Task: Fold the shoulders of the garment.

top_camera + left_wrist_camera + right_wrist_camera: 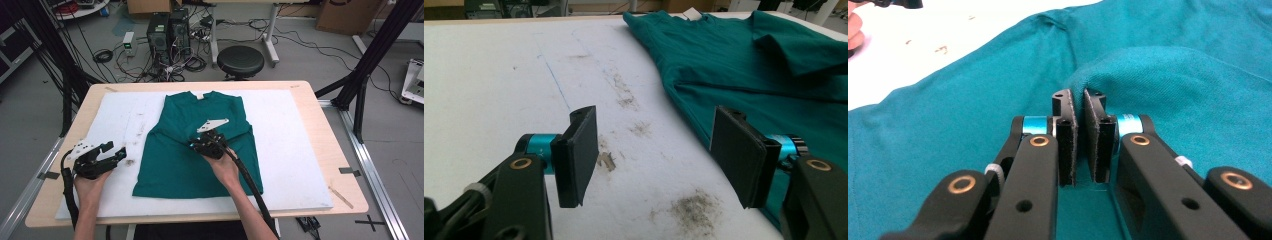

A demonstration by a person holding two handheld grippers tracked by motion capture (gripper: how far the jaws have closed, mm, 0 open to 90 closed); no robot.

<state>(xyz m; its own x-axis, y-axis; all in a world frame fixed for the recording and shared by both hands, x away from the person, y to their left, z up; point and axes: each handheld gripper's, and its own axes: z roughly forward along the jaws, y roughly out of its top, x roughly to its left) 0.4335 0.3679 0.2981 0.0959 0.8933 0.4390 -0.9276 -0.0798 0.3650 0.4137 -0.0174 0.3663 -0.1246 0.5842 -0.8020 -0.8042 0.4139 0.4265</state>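
While the right gripper (pixel 1078 105) is pinching a fold of the green T-shirt (pixel 197 150) at mid-frame to fold it, the left gripper (pixel 654 150) is waiting open at lower left.

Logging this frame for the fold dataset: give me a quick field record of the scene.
garment: green T-shirt, flat on white mat, collar away from the person
right gripper: shut on a raised fold of the T-shirt, over its middle
left gripper: open, nothing between the jaws, over the mat beside the shirt's edge
mat: dirty smudges near left gripper
table: light wood, under the mat
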